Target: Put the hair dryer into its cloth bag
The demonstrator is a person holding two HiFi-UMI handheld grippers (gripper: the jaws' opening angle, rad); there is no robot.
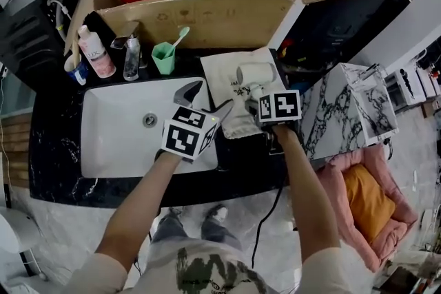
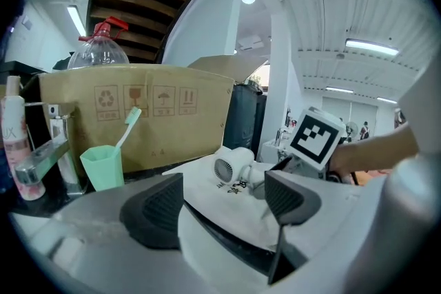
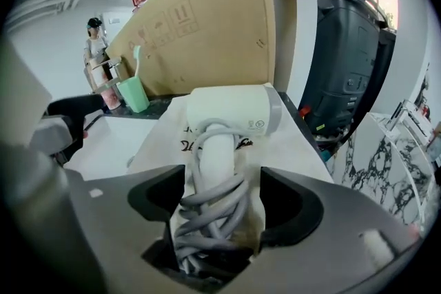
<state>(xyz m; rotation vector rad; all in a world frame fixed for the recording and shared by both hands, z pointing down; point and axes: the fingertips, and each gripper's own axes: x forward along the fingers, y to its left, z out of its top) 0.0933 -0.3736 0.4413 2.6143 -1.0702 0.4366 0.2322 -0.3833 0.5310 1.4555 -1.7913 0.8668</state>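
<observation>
We see the hair dryer [image 1: 253, 74] lying on top of its white cloth bag [image 1: 222, 79], which is spread on the black table [image 1: 55, 141] just right of the white sink [image 1: 117, 122]. The dryer is outside the bag, its barrel toward the cardboard box [image 1: 200, 17] at the back and its handle pointing at us. The right hand-held gripper [image 1: 256, 97] is clamped on that handle. In its own view the two jaws press in from either side on the handle and the grey cord [image 3: 210, 213] wound round it. The left hand-held gripper [image 1: 205, 100] hangs over the sink's right end with its jaws spread wide and nothing pinched. In the left gripper view the near edge of the bag runs across the gap between them, and we cannot tell whether either jaw touches the cloth. Behind the sink, well apart from the bag, stand a green cup [image 1: 163, 57] with a toothbrush [image 1: 180, 36], the faucet [image 1: 131, 55] and a pump bottle [image 1: 95, 51].
</observation>
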